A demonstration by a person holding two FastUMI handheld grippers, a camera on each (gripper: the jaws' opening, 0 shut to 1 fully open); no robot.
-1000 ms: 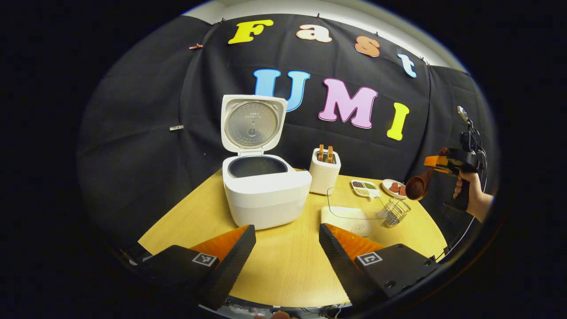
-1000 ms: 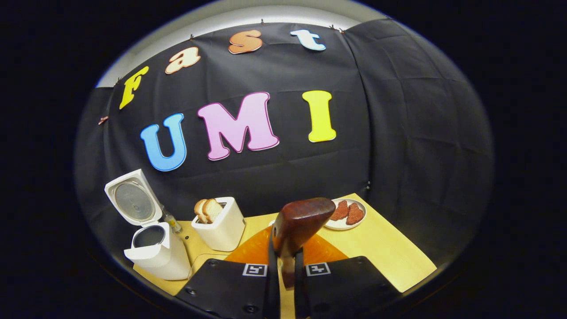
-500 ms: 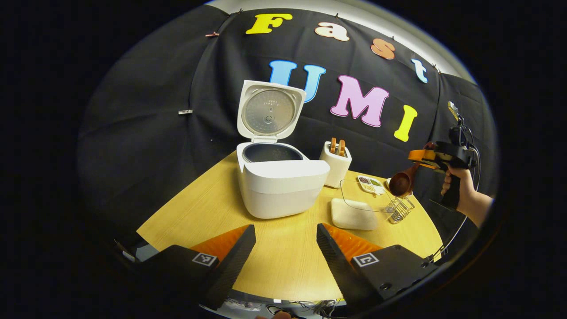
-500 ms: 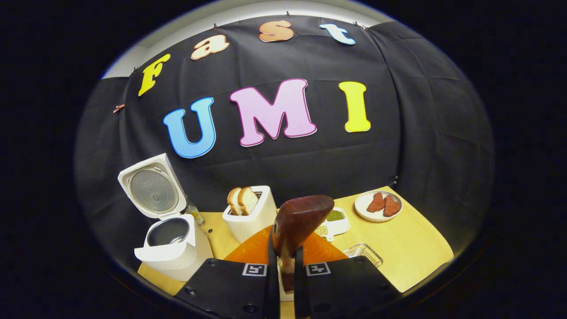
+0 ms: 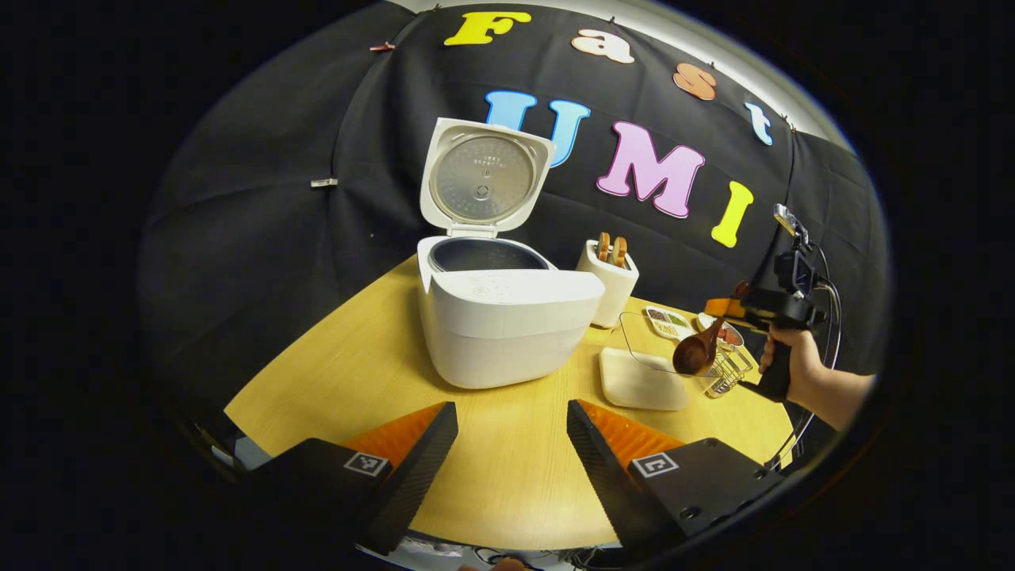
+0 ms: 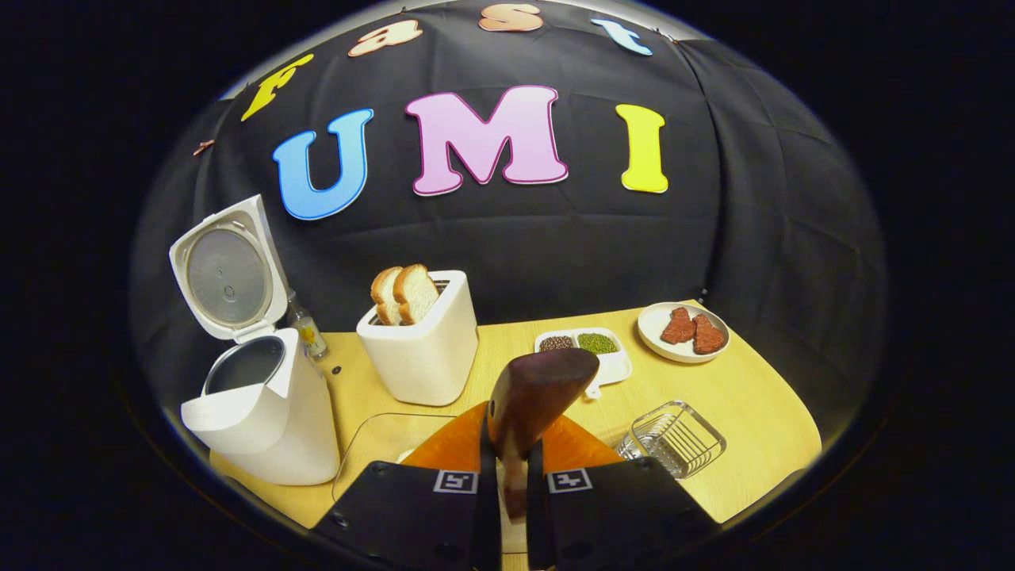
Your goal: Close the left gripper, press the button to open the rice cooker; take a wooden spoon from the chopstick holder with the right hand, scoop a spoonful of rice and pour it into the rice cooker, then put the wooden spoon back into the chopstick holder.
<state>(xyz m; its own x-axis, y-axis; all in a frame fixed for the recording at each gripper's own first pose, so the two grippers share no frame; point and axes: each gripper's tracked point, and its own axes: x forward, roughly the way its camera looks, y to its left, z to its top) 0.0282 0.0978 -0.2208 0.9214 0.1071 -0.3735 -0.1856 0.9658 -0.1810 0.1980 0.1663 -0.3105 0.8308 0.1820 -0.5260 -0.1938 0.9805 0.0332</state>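
The white rice cooker (image 5: 507, 325) stands on the wooden table with its lid (image 5: 484, 174) raised and its dark pot bare. My left gripper (image 5: 511, 412) hovers open in front of it, holding nothing. In the right gripper view my right gripper (image 6: 507, 460) is shut on the handle of the dark wooden spoon (image 6: 539, 388), bowl pointing forward. From the left gripper view, the spoon (image 5: 696, 354) hangs just above the clear rice container (image 5: 642, 373), beside the wire chopstick holder (image 5: 725, 369). The rice cooker (image 6: 262, 420) is at the left there, the chopstick holder (image 6: 672, 438) at the lower right.
A white toaster (image 6: 420, 341) with two bread slices stands mid-table. Behind it are a divided dish of beans (image 6: 587, 345) and a plate of red slices (image 6: 683, 331). A small bottle (image 6: 308, 329) sits behind the cooker. A hand (image 5: 793, 369) holds the right gripper.
The right gripper has come down and inward with the spoon, from high at the table's right edge to just over the clear container. The left gripper stays open.
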